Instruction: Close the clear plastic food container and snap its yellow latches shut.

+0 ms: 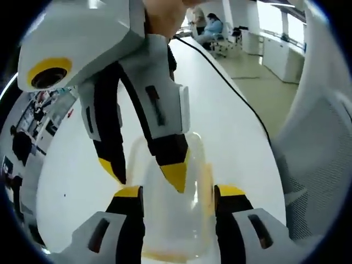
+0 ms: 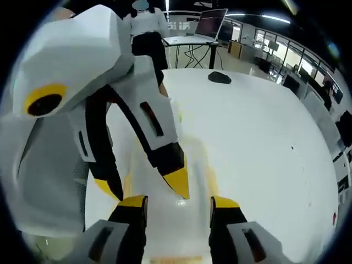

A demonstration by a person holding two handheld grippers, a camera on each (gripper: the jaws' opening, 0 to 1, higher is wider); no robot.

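The clear plastic food container (image 1: 170, 203) sits on the white desk (image 1: 231, 137), caught between the two tools, which face each other across it. In the left gripper view, the left tool (image 1: 179, 195) has its yellow-tipped jaws spread apart on either side of the container's near end, not clamped on it, while the right tool (image 1: 146, 173) reaches in from above with its own jaws parted, one yellow tip pressing down on the lid. This view also takes in a black cable (image 1: 231, 82) running across the desk, a white mesh chair (image 1: 319, 159) and a seated person (image 1: 212, 27) far off. The right gripper view shows the container (image 2: 165, 176) more blurred, a yellow latch (image 2: 127, 184) faint along its side, and beyond it a black mouse (image 2: 220, 77), a laptop (image 2: 212, 23) and a standing person (image 2: 146, 33).
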